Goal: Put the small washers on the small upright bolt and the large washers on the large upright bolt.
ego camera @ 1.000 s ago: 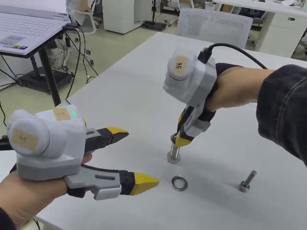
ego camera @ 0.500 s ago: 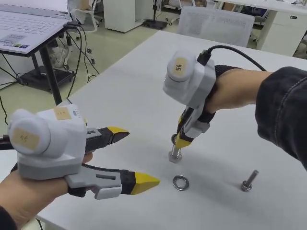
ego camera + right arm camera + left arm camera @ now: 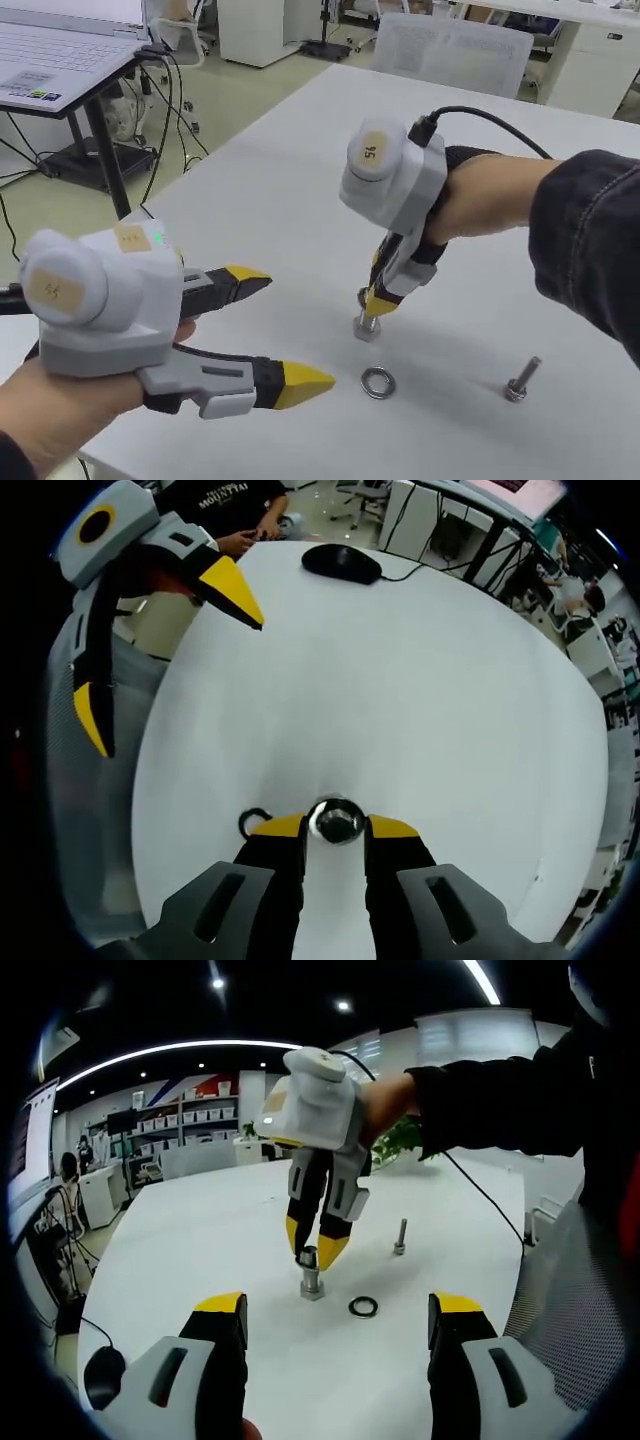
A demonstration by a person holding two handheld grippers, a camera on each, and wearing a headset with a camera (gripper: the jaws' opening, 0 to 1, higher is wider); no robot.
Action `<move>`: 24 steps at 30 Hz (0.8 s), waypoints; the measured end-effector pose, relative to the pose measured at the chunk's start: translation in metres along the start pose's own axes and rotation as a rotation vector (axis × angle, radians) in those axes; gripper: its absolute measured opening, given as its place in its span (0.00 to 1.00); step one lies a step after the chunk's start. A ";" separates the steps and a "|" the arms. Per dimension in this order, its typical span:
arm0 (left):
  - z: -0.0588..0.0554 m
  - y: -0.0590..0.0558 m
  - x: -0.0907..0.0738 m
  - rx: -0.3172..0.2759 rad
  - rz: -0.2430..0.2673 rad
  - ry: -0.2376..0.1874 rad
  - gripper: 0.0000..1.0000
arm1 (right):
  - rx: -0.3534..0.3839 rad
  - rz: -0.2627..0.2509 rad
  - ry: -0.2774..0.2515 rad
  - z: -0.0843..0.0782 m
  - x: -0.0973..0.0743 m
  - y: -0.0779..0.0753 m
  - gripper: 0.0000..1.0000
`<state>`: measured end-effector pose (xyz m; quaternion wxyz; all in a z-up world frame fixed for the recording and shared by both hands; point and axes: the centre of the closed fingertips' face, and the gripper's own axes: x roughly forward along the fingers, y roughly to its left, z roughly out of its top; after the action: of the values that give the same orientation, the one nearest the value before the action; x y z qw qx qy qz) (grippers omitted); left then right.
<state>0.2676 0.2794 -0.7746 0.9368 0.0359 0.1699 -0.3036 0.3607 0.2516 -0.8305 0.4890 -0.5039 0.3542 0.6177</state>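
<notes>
Right gripper (image 3: 376, 302) is pointing straight down at the big bolt (image 3: 366, 325), which stands upright on the white table (image 3: 270, 190). Its jaws are narrow. In the right gripper view the yellow tips sit tight against both sides of the shiny round top of that bolt, so it's basically clamped on it. Can't tell whether there's a washer pinched in there too.

Left gripper (image 3: 272, 328) is down in the near-left corner of the head view. Its jaws are spread wide with nothing between them, and it's held above the table and aimed across at the bolt. It's well apart from the other gripper.

One washer (image 3: 377, 381) lies flat on the table just beside the big bolt, on the near side, touching neither the bolt nor either gripper. The small bolt (image 3: 520, 378) is further off to the right, on its own — it reads as upright in the left gripper view and looks a bit tilted from the head view.

Background stuff: a laptop (image 3: 50, 50) on a stand to the far left, and a black mouse (image 3: 342, 563) at the table's far edge in the right gripper view.
</notes>
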 end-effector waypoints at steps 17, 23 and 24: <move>-0.001 0.001 0.000 -0.001 -0.001 0.003 0.73 | 0.006 0.007 0.017 -0.007 0.016 0.004 0.22; -0.002 0.001 -0.001 -0.003 0.000 0.003 0.73 | 0.010 0.013 0.016 -0.007 0.019 0.007 0.22; -0.002 0.002 -0.001 -0.003 0.000 0.004 0.73 | 0.013 0.013 0.018 -0.008 0.020 0.007 0.22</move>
<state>0.2674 0.2815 -0.7762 0.9366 0.0348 0.1722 -0.3032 0.3561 0.2473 -0.8521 0.4850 -0.5041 0.3657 0.6140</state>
